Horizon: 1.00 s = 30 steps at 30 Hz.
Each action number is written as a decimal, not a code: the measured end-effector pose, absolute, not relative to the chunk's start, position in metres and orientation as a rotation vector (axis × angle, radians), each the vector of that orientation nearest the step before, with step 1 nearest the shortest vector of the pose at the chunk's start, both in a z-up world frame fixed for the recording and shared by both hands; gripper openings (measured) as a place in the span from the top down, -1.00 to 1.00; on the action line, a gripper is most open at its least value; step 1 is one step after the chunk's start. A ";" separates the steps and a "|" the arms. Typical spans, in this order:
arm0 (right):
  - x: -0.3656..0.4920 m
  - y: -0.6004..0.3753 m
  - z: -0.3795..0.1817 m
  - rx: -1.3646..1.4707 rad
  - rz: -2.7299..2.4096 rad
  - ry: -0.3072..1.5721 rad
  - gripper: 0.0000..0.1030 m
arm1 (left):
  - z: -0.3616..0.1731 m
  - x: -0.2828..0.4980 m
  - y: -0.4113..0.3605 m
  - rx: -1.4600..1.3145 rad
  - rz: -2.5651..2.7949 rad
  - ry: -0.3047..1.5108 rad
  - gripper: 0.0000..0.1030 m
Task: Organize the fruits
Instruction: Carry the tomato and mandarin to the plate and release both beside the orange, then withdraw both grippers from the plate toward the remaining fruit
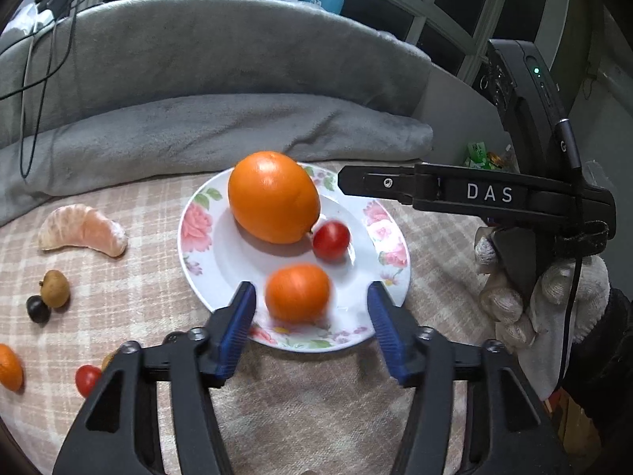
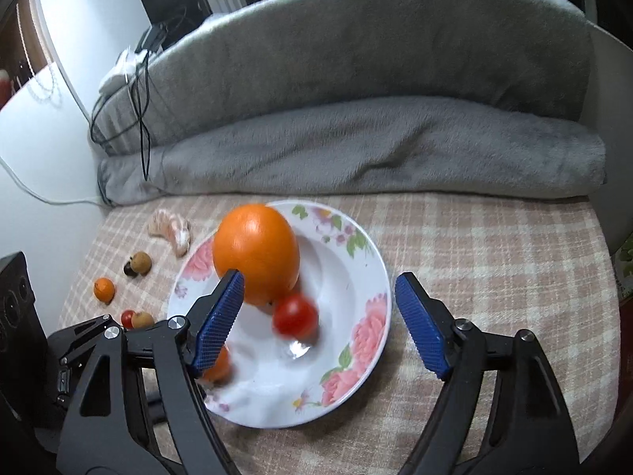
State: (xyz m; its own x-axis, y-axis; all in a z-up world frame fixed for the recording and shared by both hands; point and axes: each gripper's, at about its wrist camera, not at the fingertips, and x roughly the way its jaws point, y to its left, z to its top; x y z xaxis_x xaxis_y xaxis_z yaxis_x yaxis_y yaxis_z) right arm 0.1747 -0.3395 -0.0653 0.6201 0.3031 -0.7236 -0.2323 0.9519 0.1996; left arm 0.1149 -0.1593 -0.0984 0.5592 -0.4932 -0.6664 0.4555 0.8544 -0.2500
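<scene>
Both grippers hang open and empty over the plate [image 1: 385, 233]; the loose fruits, led by the peeled tangerine [image 1: 85, 229], lie nearer the left gripper [image 1: 310, 308].

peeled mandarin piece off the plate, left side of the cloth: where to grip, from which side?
Take the peeled mandarin piece across the thick middle of its curve, coming from above. It lies flat and clear of the floral plate; its tapered ends would slip, and the bare flesh looks soft, so close the tongs gently.

Black gripper [image 1: 310, 316] frames carry ribbed blue pads and silver screws; the hand [image 1: 534, 297] wears a white knit glove.
</scene>
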 end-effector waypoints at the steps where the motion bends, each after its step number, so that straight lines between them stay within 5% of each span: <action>1: 0.175 -0.341 -0.064 0.097 0.306 0.845 -0.58 | -0.097 0.115 -0.159 -0.051 -0.562 0.800 -0.16; 3: 0.175 -0.343 -0.062 0.111 0.302 0.841 -0.58 | -0.096 0.114 -0.158 -0.051 -0.557 0.797 -0.30; 18: 0.158 -0.332 -0.044 0.087 0.290 0.783 -0.91 | -0.089 0.107 -0.145 -0.055 -0.532 0.778 -0.30; 24: 0.154 -0.325 -0.040 0.076 0.293 0.778 -0.92 | -0.083 0.104 -0.137 -0.049 -0.495 0.758 -0.57; 30: 0.150 -0.319 -0.036 0.079 0.309 0.773 -0.93 | -0.080 0.104 -0.127 -0.042 -0.458 0.750 -0.57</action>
State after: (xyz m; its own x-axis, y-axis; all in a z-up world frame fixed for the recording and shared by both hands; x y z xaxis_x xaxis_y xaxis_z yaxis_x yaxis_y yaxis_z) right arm 0.1499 -0.3189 -0.0363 0.6731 0.3029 -0.6747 -0.2449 0.9521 0.1831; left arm 0.1039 -0.1268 -0.0803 0.6379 -0.4162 -0.6480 0.3865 0.9008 -0.1982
